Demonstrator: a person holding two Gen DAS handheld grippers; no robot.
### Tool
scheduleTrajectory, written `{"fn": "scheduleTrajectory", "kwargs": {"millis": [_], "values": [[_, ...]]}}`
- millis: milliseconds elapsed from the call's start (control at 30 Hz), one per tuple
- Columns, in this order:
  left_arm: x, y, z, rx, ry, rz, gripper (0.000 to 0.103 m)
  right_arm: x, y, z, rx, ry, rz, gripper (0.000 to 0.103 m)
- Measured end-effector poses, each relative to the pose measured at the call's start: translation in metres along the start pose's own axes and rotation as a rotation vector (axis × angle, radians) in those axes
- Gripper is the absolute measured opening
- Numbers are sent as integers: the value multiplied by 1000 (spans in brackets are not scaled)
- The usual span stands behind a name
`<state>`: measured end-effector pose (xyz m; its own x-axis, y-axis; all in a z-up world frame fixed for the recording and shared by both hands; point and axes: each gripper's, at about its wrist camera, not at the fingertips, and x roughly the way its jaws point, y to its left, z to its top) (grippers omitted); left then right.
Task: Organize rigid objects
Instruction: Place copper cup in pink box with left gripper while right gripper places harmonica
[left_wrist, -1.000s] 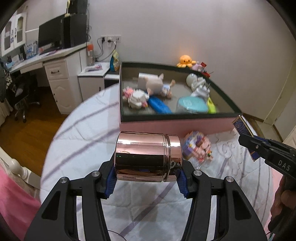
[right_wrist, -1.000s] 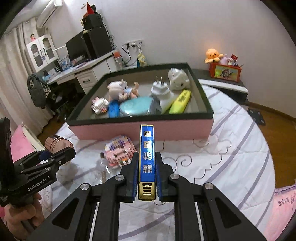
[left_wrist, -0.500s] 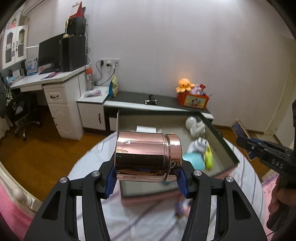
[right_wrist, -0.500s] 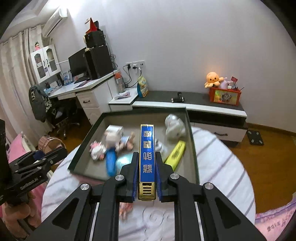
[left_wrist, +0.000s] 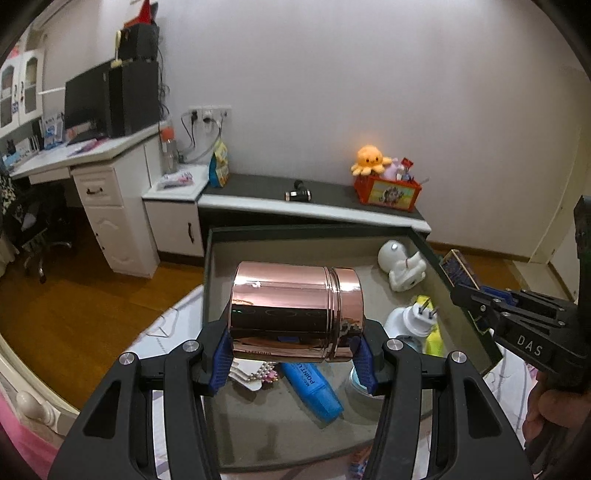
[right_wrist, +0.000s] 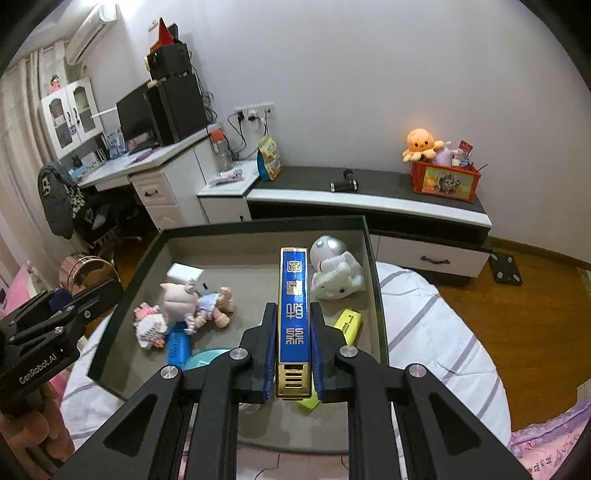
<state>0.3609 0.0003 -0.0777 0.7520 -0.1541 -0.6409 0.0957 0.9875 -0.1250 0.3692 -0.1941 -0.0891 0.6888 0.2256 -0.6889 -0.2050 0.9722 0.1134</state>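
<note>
My left gripper (left_wrist: 295, 350) is shut on a shiny copper canister (left_wrist: 295, 308), held on its side above the near left part of the dark-rimmed tray (left_wrist: 210, 266). My right gripper (right_wrist: 293, 352) is shut on a slim blue and gold box (right_wrist: 293, 310), held end-on over the tray (right_wrist: 375, 266). The right gripper also appears at the right edge of the left wrist view (left_wrist: 469, 291), over the tray's right rim. The left gripper (right_wrist: 92, 291) with the canister (right_wrist: 86, 271) shows at the left of the right wrist view.
In the tray lie a white robot toy (right_wrist: 334, 275), a doll (right_wrist: 195, 301), a block figure (right_wrist: 149, 326), a blue marker (left_wrist: 312, 387), a yellow highlighter (right_wrist: 347, 323), a white plug (left_wrist: 406, 319) and a teal disc (right_wrist: 205, 358). The tray rests on a striped bedspread (right_wrist: 424, 332). A desk and low cabinet stand behind.
Both grippers have moved forward and up with their loads, from in front of the tray's pink wall to above its inside. The block toy on the bedspread has dropped out of view.
</note>
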Motion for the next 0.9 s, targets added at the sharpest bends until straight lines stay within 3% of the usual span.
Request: {"fn": "scheduleTrajectory", "kwargs": {"millis": [133, 200, 267, 367, 433, 500, 600, 900], "values": [[20, -1, -5, -2, 47, 17, 55, 14, -5, -2, 8, 24, -12, 16], [22, 1, -8, -17, 56, 20, 73, 16, -5, -4, 7, 30, -20, 16], [16, 4, -10, -31, 30, 57, 85, 14, -5, -5, 6, 28, -25, 17], [7, 10, -11, -53, 8, 65, 91, 7, -7, -6, 19, 8, -21, 51], [0, 15, -13, -61, 0, 76, 97, -3, -7, -8, 38, -24, -18, 88], [-9, 18, -16, -67, -11, 80, 101, -10, -5, -9, 47, -33, -8, 90], [-25, 22, -23, -78, -25, 73, 102, -19, -3, -14, 59, -35, -23, 103], [-64, 20, -43, -74, -33, 67, 103, -57, 10, -39, 82, -70, 0, 103]]}}
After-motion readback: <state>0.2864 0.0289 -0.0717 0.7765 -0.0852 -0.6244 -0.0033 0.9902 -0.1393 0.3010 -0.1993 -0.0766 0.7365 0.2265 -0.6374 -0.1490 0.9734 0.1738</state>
